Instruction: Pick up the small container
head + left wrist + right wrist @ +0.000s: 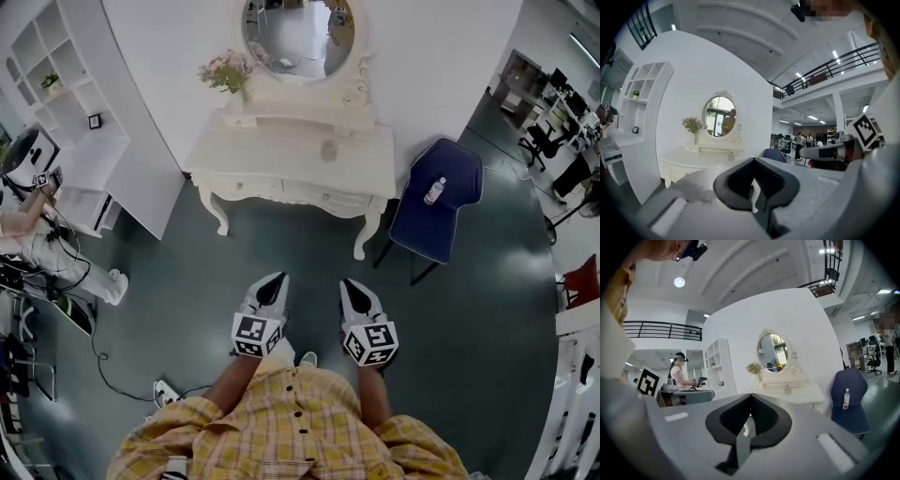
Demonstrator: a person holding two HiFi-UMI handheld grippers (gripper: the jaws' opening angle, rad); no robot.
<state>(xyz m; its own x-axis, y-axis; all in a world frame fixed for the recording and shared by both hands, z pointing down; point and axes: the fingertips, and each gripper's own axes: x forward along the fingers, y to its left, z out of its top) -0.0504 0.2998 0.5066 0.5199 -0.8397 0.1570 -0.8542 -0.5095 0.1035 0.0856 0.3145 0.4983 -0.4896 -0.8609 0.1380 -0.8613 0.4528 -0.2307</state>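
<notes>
The small container (328, 149) is a pale little jar standing on the white dressing table (272, 155), right of centre, below the oval mirror (298, 33). It also shows small and far off in the left gripper view (731, 157) and the right gripper view (787, 390). My left gripper (276, 280) and right gripper (348, 285) are held side by side over the dark floor, well short of the table and pointing at it. Both have their jaws together with nothing between them, as the left gripper (753, 162) and right gripper (751, 397) views show.
A blue chair (450, 220) with a plastic bottle (434, 190) on its seat stands right of the table. Flowers (225, 71) sit at the table's back left. A white shelf unit (70, 103) and a person (33, 239) are at the left. Cables and a power strip (165, 390) lie on the floor.
</notes>
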